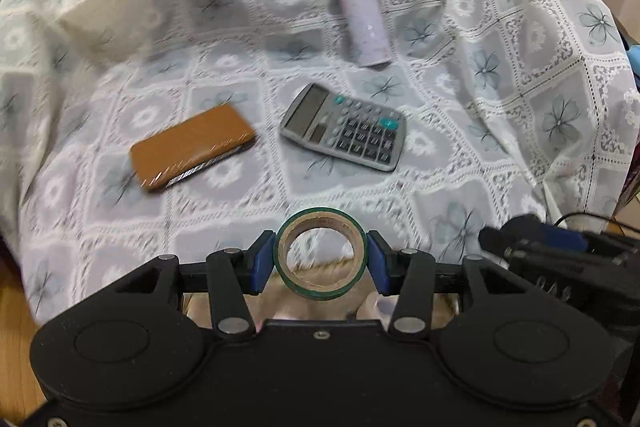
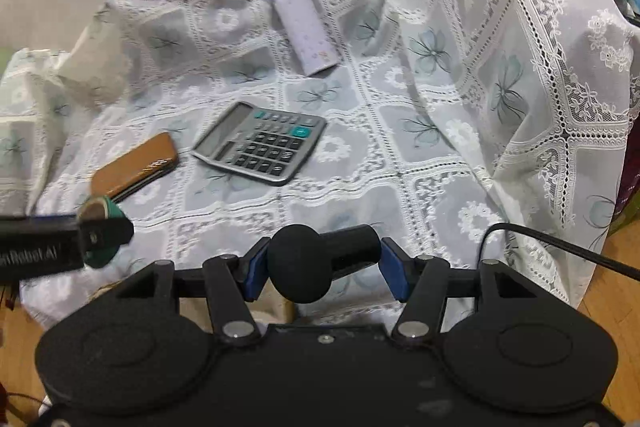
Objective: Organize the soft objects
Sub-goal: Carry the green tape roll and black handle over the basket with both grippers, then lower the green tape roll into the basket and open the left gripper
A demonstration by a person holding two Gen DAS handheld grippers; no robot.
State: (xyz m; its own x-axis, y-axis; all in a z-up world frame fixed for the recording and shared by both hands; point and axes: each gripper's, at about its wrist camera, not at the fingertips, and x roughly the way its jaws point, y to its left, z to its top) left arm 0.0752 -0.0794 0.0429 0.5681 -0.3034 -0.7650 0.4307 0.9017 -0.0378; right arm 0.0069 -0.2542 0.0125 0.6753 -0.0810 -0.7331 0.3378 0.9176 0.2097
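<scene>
My left gripper (image 1: 320, 259) is shut on a green tape roll (image 1: 320, 290), held upright by its flat sides above the near edge of the lace cloth (image 1: 500, 75). My right gripper (image 2: 325, 267) is shut on a black foam-headed microphone (image 2: 300, 267), which lies crosswise between the blue pads with its handle pointing right. Each gripper shows in the other's view: the right gripper (image 1: 496, 239) at the lower right, the left gripper (image 2: 104, 231) at the left with the tape roll (image 2: 114, 213). The two are side by side, close together.
On the cloth (image 2: 440, 187) lie a brown wallet (image 1: 192, 147) (image 2: 134, 167), a grey calculator (image 1: 344, 127) (image 2: 260, 143) and a lilac bottle (image 1: 362, 15) (image 2: 300, 27) on its side. The cloth rises in folds at the back and right. A black cable (image 2: 560, 247) trails right.
</scene>
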